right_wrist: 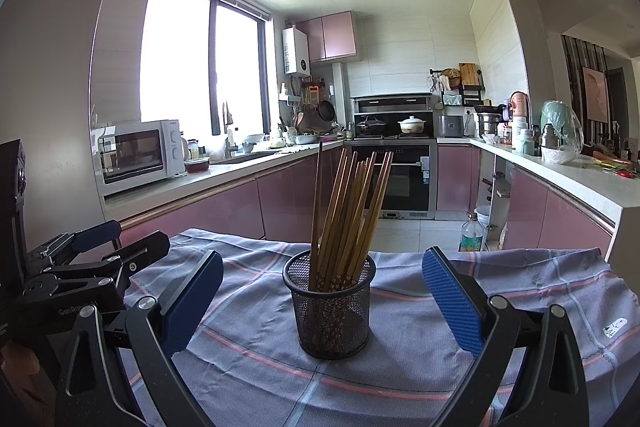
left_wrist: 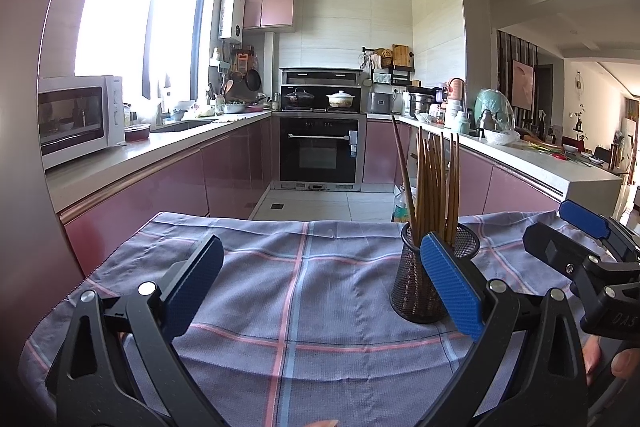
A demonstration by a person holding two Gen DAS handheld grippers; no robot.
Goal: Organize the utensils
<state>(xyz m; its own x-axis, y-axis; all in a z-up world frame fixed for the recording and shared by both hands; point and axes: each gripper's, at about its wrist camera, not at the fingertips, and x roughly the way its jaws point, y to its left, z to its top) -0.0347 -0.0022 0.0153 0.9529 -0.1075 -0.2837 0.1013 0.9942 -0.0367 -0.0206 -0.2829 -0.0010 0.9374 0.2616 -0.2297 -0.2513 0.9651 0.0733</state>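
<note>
A black mesh cup (right_wrist: 331, 311) stands upright on a blue plaid cloth (right_wrist: 420, 367), holding several brown wooden chopsticks (right_wrist: 348, 219) that fan upward. My right gripper (right_wrist: 322, 297) is open and empty, its blue pads on either side of the cup and a little short of it. In the left wrist view the same cup (left_wrist: 420, 287) stands behind the right pad, with the chopsticks (left_wrist: 434, 183) above. My left gripper (left_wrist: 322, 285) is open and empty over the bare cloth (left_wrist: 304, 291), to the left of the cup. The right gripper (left_wrist: 584, 243) shows at that view's right edge.
The cloth-covered table ends at a far edge (left_wrist: 280, 221) facing a kitchen with pink cabinets. A microwave (left_wrist: 78, 117) sits on the left counter, an oven (left_wrist: 320, 155) stands at the back, and a cluttered counter (left_wrist: 520, 147) runs along the right. A bottle (right_wrist: 472, 233) stands on the floor.
</note>
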